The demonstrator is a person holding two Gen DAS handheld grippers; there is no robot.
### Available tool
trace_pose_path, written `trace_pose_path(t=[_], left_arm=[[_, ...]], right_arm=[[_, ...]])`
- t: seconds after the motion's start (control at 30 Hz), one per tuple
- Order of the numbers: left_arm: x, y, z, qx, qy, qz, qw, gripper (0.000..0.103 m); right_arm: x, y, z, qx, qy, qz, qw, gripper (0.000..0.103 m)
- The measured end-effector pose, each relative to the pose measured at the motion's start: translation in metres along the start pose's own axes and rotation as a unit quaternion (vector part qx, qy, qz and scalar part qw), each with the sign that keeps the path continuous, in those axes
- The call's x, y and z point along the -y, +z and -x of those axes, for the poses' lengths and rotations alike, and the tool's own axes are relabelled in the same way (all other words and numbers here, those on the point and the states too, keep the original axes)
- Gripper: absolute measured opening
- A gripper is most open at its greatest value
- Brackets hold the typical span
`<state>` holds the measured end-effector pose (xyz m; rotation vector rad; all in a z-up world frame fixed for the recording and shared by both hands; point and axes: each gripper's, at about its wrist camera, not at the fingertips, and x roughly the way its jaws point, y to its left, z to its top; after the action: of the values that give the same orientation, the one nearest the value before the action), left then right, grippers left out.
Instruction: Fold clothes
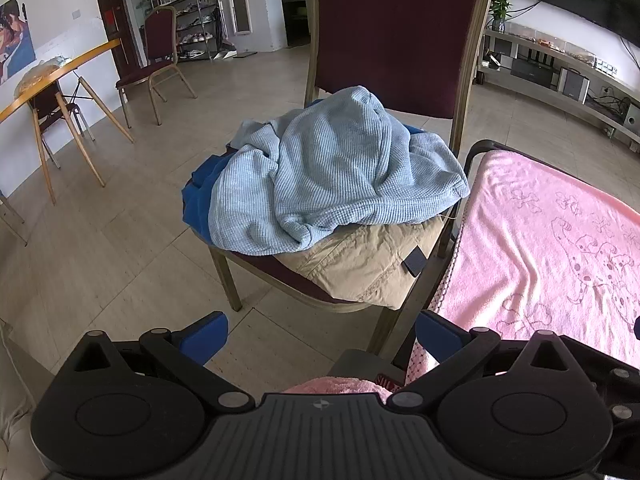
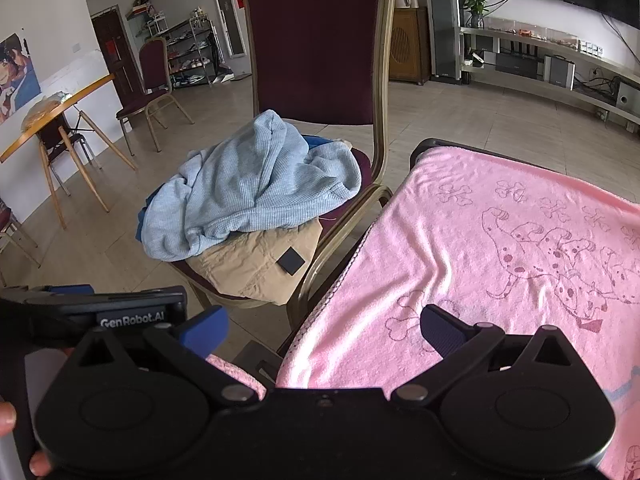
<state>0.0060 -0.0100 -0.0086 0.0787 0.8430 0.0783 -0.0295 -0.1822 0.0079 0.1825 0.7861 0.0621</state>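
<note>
A crumpled light blue knit top (image 1: 328, 172) (image 2: 248, 192) lies heaped on the seat of a maroon chair (image 1: 400, 28) (image 2: 316, 40). Under it lie a tan garment (image 1: 368, 268) (image 2: 252, 264) with a dark patch and a darker blue cloth (image 1: 198, 196). My left gripper (image 1: 322, 332) hangs open in front of the chair's near edge, holding nothing. My right gripper (image 2: 324, 328) is open too, over the left edge of a pink towel (image 1: 552, 240) (image 2: 500, 256) printed with a spotted dog. The left gripper's body (image 2: 100, 312) shows at the right wrist view's lower left.
The pink towel covers a table right of the chair. Tiled floor (image 1: 100, 248) spreads to the left, with a wooden-legged table (image 1: 52, 80) and a second maroon chair (image 1: 160, 52). A long TV bench (image 2: 560, 68) runs along the right wall. A person's fingers (image 2: 8, 416) show at lower left.
</note>
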Motion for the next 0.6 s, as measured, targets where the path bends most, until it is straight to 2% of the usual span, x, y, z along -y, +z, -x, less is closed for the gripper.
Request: trace_pose_path(t=[0.27,0.33,0.6], left_arm=[[-0.003,0.002,-0.007,-0.011,-0.009,0.004,0.9999,0.103],[-0.005,0.004,-0.012,-0.017,-0.01,0.002,0.9998,0.103],[-0.033,0.018,-0.028,0.016,0.019,0.001,0.9997,0.103]], right_arm=[[-0.001,0.003,-0.003,-0.001,-0.003,-0.001,1.0,0.103],[-0.001,0.006,-0.006,0.004,0.011,-0.003,1.0,0.103],[-0.023,0.041,-0.03,0.032,0.022,0.028,0.999,0.103]])
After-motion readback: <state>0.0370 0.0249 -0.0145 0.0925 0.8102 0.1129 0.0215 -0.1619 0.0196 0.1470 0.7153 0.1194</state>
